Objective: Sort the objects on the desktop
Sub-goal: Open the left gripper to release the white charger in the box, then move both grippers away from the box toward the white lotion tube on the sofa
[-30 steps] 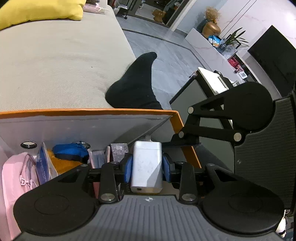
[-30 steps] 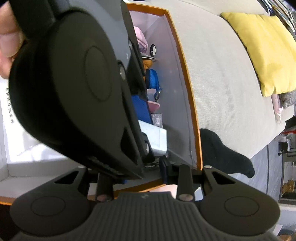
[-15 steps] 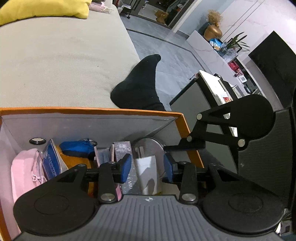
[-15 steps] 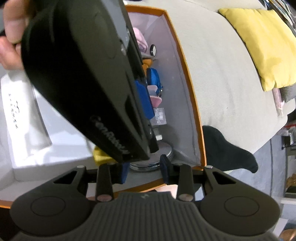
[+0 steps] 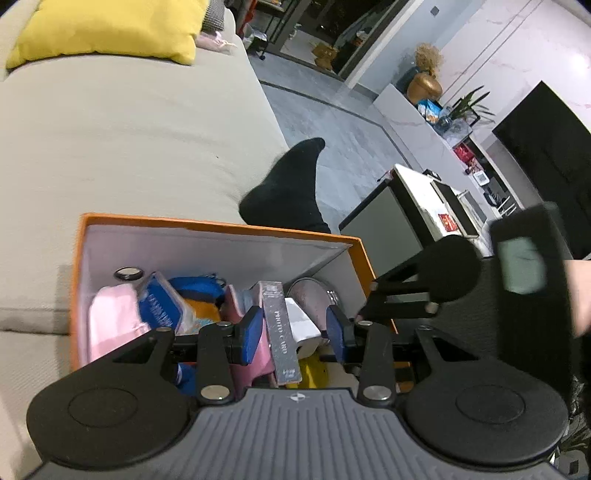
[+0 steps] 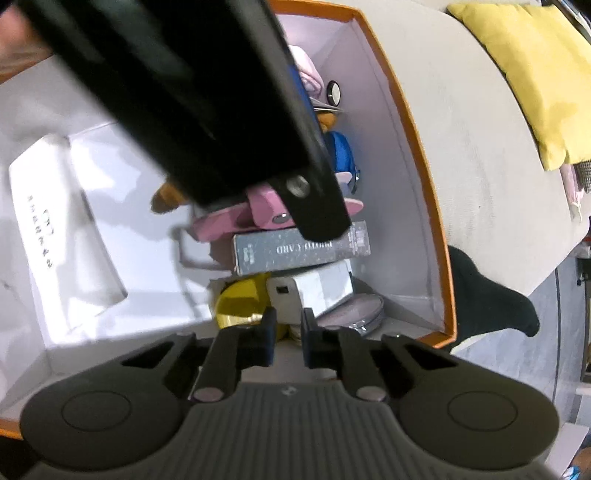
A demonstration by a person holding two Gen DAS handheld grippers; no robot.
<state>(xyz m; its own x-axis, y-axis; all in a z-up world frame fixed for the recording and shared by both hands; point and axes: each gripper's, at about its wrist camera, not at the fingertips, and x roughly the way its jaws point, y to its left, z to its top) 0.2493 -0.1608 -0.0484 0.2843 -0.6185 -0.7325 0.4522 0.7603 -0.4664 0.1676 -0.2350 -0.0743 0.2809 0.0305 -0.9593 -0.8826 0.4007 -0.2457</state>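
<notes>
Orange box (image 5: 218, 223) mid-packing | left tongs (image 5: 294, 334) gaping, empty, over box | right tongs (image 6: 287, 338) closing, empty | next: fetch another item

This is a home living room. A wide beige sofa (image 5: 129, 147) with a yellow cushion (image 5: 110, 31) takes up one side, and a foot in a black sock (image 5: 291, 188) rests against its edge. Grey tiled floor (image 5: 332, 122) runs to a long white low cabinet (image 5: 413, 122) set against a pale marble-look wall, carrying a gold vase (image 5: 424, 86) with dried stems and a green potted plant (image 5: 469, 107). A large dark television screen (image 5: 546, 147) stands beside them, and a small side table (image 5: 417, 195) sits nearer.
</notes>
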